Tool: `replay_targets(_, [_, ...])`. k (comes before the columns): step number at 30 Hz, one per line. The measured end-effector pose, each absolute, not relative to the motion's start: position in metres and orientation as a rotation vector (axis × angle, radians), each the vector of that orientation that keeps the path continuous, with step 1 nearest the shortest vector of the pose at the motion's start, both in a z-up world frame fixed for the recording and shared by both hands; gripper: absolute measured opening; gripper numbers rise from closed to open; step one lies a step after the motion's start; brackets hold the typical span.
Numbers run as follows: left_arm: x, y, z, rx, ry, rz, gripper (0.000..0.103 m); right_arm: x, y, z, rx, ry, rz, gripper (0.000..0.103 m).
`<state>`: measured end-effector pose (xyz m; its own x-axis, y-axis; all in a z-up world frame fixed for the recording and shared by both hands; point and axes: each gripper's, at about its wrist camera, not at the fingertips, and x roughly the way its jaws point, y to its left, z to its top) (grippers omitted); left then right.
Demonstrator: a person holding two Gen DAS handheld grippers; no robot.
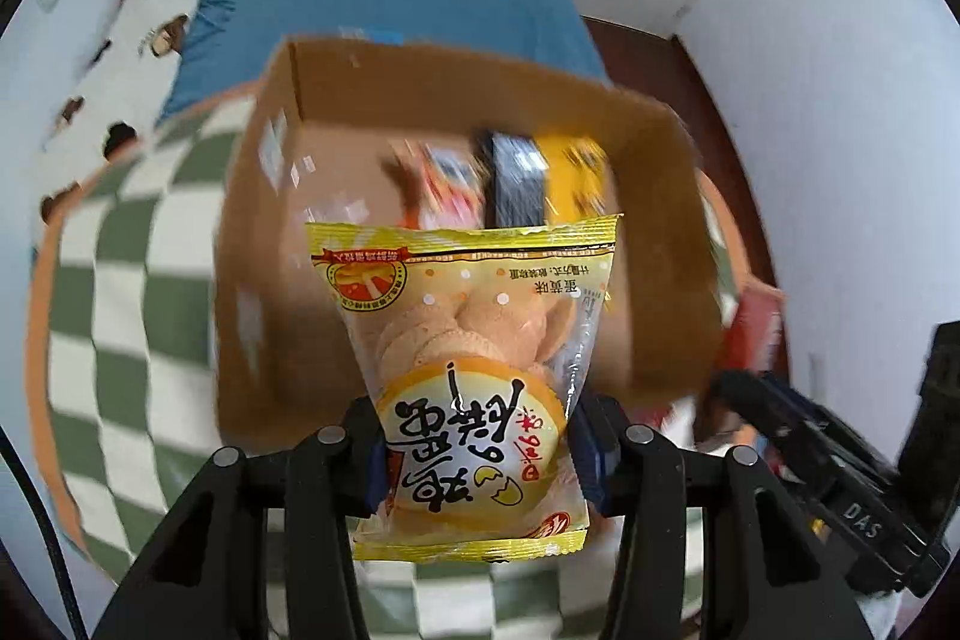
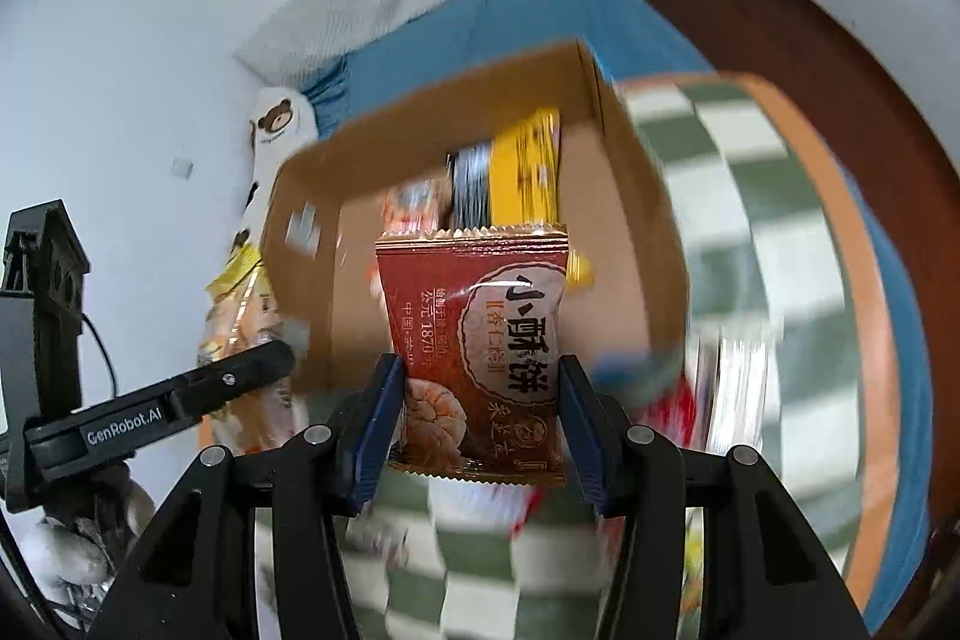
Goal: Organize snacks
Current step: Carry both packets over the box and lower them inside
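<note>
Left gripper (image 1: 474,466) pinching yellow biscuit pkt (image 1: 465,340), right gripper (image 2: 477,427) clamped on red pastry pkt (image 2: 480,334), cardboard box (image 1: 336,100) just ahead of both, snack pkts (image 1: 516,184) upright inside, green-checked mat (image 1: 120,292) beneath.

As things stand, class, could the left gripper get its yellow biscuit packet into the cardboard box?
Probably yes. The left gripper is shut on the yellow biscuit packet, the cardboard box lies open-topped just ahead, and bare floor shows on its left side beside the snacks already inside.
</note>
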<state>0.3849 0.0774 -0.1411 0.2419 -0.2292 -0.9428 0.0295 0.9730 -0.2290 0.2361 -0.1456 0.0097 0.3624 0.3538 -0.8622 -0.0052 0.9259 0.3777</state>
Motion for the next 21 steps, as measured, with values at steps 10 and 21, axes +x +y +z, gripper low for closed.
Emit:
replay_targets(10, [0.498,0.096,-0.212,-0.132,1.423,-0.052,0.045,0.353,-0.136,-0.042,0.256,1.286,0.18,0.054])
replay_targets(21, [0.531,0.102,-0.261,-0.173,1.493,-0.042,0.076,0.393,-0.141,-0.085,0.275,1.373,0.136,0.09])
